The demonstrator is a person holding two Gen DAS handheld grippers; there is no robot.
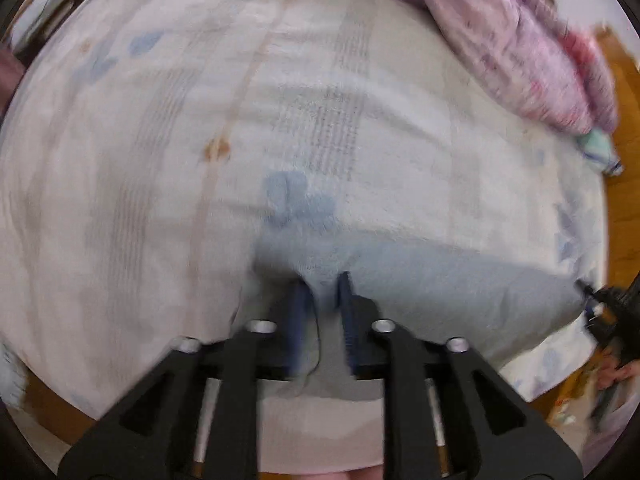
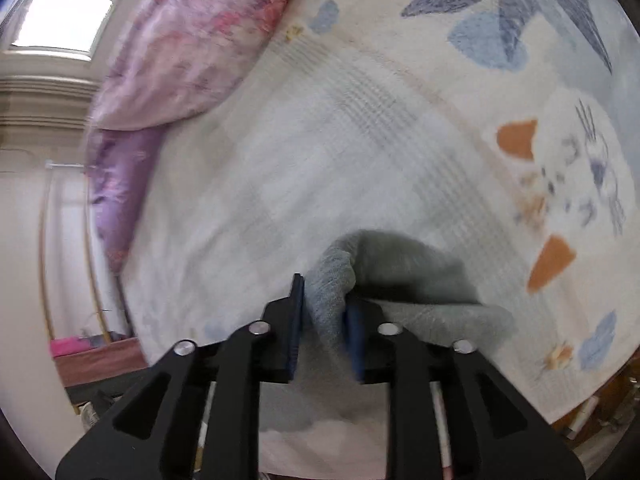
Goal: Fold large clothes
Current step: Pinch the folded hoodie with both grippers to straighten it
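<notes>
Covering nearly the whole view is a big bed (image 1: 120, 200) with a pale printed blanket (image 2: 440, 92) on it (blue leaves, orange bits and a small bird). At the far side a pink and purple quilt (image 1: 520, 52) lies in a heap.

Next biggest is the grey garment (image 1: 420, 276), soft like a sweater. It lies at the near edge of the bed, partly lifted off the blanket. Its top edge stretches sideways across the left view, from one tool toward the other, so its long way runs side to side along the bed's near edge. The rest seems to hang down toward the person, but most of it is hidden under the tools.

The left tool (image 1: 322, 292) has its two fingers partway closed, with a bunch of grey cloth between them; the pads seem to press on it. The right tool (image 2: 324, 304) is partway closed too and pinches a thick fold of the same cloth.

What could go wrong? Both pictures are blurry (things are moving fast). I think the cloth could slip out of one tool, because each grip only has a small bunch near the edge. Then that side would drop and the fold would come out crooked. One hand going faster than the other could also twist the edge.
</notes>
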